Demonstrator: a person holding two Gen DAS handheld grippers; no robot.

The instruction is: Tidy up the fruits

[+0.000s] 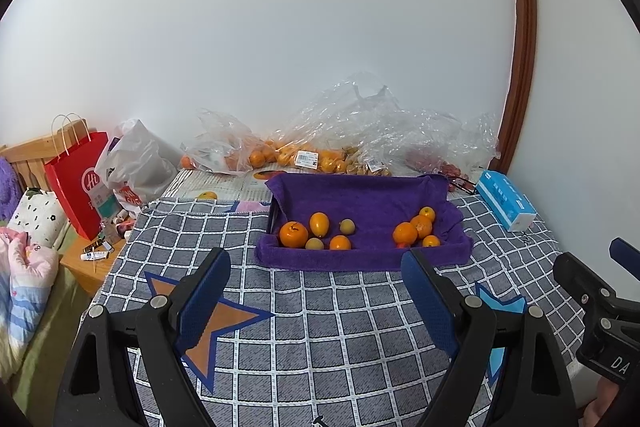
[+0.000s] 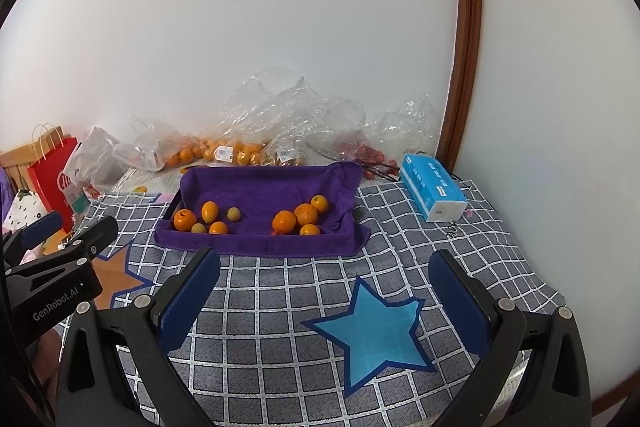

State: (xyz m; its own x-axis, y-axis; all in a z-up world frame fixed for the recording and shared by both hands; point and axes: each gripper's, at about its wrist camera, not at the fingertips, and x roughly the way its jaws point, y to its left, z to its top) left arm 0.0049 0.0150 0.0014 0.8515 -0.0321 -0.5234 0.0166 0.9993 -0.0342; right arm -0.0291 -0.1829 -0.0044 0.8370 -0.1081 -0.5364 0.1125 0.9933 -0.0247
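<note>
Fruits are lying in two loose clusters inside the tray draped with a purple towel (image 1: 360, 199), which is sitting in the middle of both views on the grey checked cloth with star patches (image 1: 320, 307) covering the bench. In the left wrist view, the left cluster is holding a round orange mandarin (image 1: 293, 234), an oval orange kumquat (image 1: 319, 224), two small dull yellow-green fruits (image 1: 347, 226) and a smaller orange one (image 1: 340, 243). The right cluster of four orange citrus fruits (image 1: 416, 229) is sitting toward the tray's right side, its pieces touching one another.

I am holding my left fingers (image 1: 316, 291) spread wide at the bottom of the left wrist view, with nothing between the blue pads, hovering over the cloth short of the tray. My right fingers (image 2: 324, 287) are also standing wide apart and empty in the right wrist view, over the light blue star patch (image 2: 372, 331).

Behind the tray, along the white wall, clear plastic bags of oranges (image 1: 280, 151) are lying in a crumpled heap. A blue and white tissue pack (image 1: 506, 199) is resting to the right of the tray, well apart from it. A red paper gift bag (image 1: 76, 183) is standing at the left edge.
</note>
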